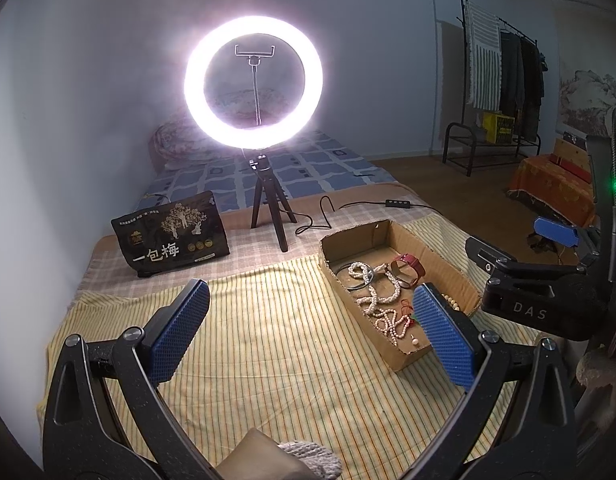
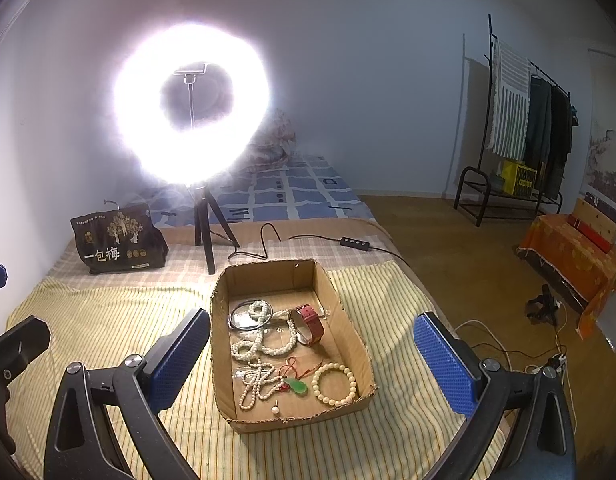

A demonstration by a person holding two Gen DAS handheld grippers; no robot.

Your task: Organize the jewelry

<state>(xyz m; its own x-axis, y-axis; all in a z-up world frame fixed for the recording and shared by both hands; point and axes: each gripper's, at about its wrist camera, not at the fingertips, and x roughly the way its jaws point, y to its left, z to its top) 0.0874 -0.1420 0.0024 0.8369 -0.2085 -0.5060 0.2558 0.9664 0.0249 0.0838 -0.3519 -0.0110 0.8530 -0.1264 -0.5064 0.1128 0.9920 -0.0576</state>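
A bed (image 2: 300, 196) with a blue checked sheet is stretching back along the pale wall, and in front of it a table covered in a yellow striped cloth (image 2: 120, 320) is carrying everything else. A lit ring light (image 1: 253, 82) is standing on a small black tripod (image 1: 268, 208) at the far side of the table, its cable (image 2: 268, 240) trailing off to the right. A dark snack bag (image 1: 172, 236) with gold print is sitting upright just left of the tripod.

An open cardboard box (image 2: 344, 308) is lying on the striped cloth, right of centre in the left wrist view and straight ahead in the right wrist view. The jewelry is all sitting inside it: a long pearl necklace (image 2: 264, 344) is snaking down the middle, a dark metal bangle (image 2: 238, 312) is lying at the far left with pearls draped over it, a red-strapped watch (image 2: 310, 322) is resting just right of that, a cream bead bracelet (image 2: 334, 384) is lying in the near right corner, a green pendant (image 2: 296, 386) on red cord is sitting beside the bracelet, and a single pearl earring (image 2: 275, 409) is lying near the front wall.

The left tongs (image 1: 312, 332) are hanging spread wide above the cloth, gripping nothing. The right tongs (image 2: 312, 360) are likewise spread wide, hovering over the box and pinching nothing
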